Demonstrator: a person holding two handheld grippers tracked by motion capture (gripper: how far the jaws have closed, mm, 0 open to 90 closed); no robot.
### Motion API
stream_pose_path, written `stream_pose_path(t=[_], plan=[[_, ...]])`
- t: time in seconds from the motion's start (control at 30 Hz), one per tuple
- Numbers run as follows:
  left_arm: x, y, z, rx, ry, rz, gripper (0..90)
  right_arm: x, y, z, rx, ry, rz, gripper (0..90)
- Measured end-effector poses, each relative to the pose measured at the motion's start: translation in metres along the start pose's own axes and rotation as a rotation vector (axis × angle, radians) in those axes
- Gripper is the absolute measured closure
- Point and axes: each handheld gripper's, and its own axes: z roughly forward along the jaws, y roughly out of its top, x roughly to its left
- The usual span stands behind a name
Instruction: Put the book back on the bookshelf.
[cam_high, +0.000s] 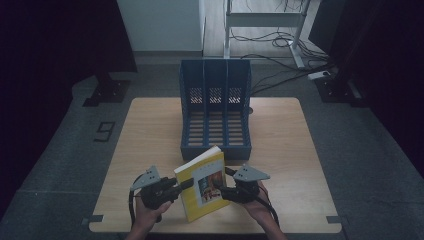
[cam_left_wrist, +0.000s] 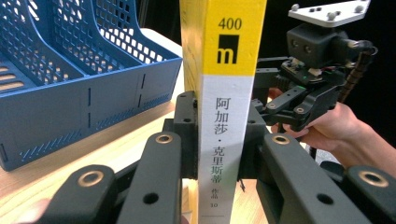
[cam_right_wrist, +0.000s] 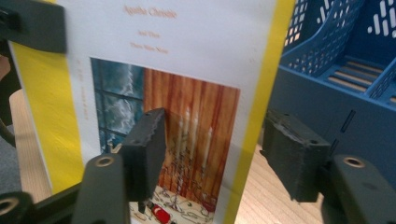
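Note:
A yellow and white paperback (cam_high: 202, 186) stands upright near the table's front edge, tilted a little. My left gripper (cam_high: 186, 185) is shut on its spine; in the left gripper view the two jaws press both sides of the spine (cam_left_wrist: 226, 116). My right gripper (cam_high: 220, 189) is open at the book's front cover (cam_right_wrist: 187, 93). In the right gripper view (cam_right_wrist: 219, 149) one jaw is in front of the cover picture and the other stands clear beyond the book's long edge. The right gripper (cam_left_wrist: 280, 100) also appears behind the book in the left gripper view.
A blue three-slot file rack (cam_high: 215, 147) lies just behind the book at the middle of the wooden table (cam_high: 290, 150), its slots open and bare. It shows at the left (cam_left_wrist: 70, 107) and right (cam_right_wrist: 336, 84) of the gripper views. Cables lie on the floor beyond.

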Motion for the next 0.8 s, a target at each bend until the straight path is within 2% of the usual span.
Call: stream_pose_path(t=[0.13,0.27,0.3,0.43,0.47,0.53,0.67,0.7,0.73,0.8], plan=[[0.000,0.000,0.000,0.000,-0.003,0.001,75.2,-0.002,-0.002,0.003,0.016,-0.009,0.015,32.0],[-0.001,0.000,0.000,0.000,-0.007,0.004,75.2,-0.004,-0.003,0.003,0.018,0.003,0.024,29.5],[-0.001,0.000,0.000,0.001,-0.007,0.009,75.2,-0.005,-0.004,0.005,0.027,-0.001,0.032,24.9],[-0.002,0.000,0.000,0.002,-0.005,0.012,75.2,-0.006,-0.004,0.005,0.037,-0.006,0.038,22.2],[-0.002,0.000,0.000,0.002,-0.008,0.012,75.2,-0.006,-0.004,0.006,0.049,-0.016,0.041,17.6],[-0.003,0.000,0.000,0.002,-0.011,0.017,75.1,-0.007,-0.005,0.008,0.065,-0.009,0.047,14.8],[-0.004,0.001,0.000,0.005,-0.020,0.025,75.0,-0.007,-0.007,0.010,0.067,0.027,0.055,15.5],[-0.005,0.001,0.001,0.006,-0.020,0.032,75.0,-0.004,-0.006,0.010,0.059,0.082,0.045,23.4],[-0.006,0.001,0.001,0.005,-0.021,0.034,75.0,-0.002,-0.006,0.010,0.054,0.098,0.036,22.0],[-0.008,0.001,0.001,0.007,-0.013,0.042,75.0,0.003,-0.004,0.010,0.071,0.071,0.011,21.2]])
